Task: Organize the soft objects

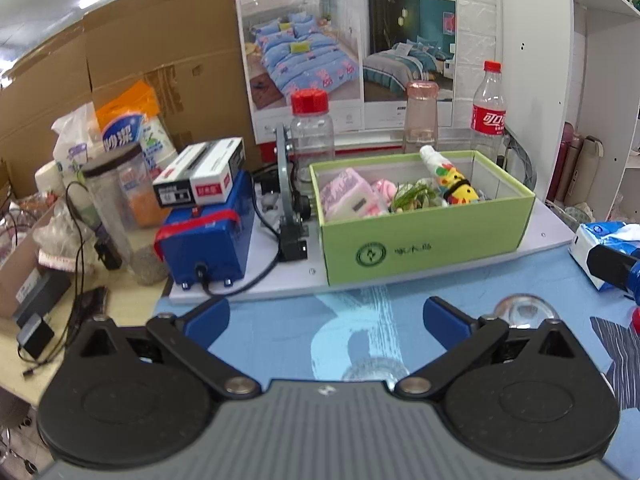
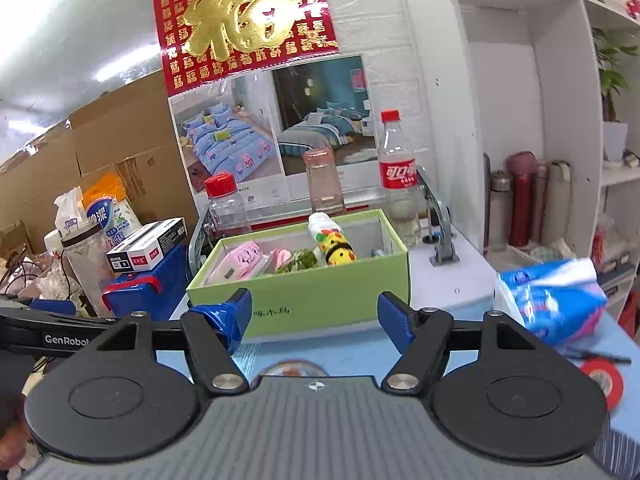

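Left gripper (image 1: 326, 322) gapes empty before green box (image 1: 432, 236), bottles behind.

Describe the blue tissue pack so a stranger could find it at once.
Start at the green box in the middle of the blue tablecloth. Look right, past the box's end: the tissue pack lies there. It is crinkly blue plastic with white tissue showing at the top, outside the box.
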{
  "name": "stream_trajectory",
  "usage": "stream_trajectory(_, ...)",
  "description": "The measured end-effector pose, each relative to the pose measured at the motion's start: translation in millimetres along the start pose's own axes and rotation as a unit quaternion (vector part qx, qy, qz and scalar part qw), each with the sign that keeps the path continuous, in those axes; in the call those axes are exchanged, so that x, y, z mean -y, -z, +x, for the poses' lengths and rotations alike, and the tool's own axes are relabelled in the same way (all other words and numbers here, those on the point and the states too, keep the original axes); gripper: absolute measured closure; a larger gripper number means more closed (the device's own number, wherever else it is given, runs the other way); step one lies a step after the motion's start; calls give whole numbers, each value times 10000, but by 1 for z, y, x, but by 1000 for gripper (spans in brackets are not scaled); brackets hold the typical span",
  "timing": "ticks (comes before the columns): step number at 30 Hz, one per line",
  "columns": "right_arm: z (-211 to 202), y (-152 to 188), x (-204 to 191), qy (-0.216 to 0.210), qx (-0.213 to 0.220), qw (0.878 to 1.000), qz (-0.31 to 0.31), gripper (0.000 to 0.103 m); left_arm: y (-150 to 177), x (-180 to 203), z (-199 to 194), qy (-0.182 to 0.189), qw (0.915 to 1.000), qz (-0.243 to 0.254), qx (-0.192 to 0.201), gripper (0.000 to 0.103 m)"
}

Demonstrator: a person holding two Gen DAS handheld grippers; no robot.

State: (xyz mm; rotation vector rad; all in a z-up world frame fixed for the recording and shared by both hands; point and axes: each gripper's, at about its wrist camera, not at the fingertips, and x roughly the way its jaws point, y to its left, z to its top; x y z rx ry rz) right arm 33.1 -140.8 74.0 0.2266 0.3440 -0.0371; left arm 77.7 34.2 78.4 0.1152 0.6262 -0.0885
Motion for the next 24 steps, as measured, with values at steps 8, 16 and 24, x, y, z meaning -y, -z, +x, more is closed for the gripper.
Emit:
stream_trajectory(8,-8,38,3,450,-85,9989,6,47,42,5,-3,120,9992,-344,-192,0)
stream_trajectory(16,-9,64,23,885,-431,9950,163,47,70,18,-5,96,9994,-239,-219,0)
stream_trajectory(24,-17,78,27,638,-530,9959,351,46,89,23,-10,-66,9995,-280,-147,0)
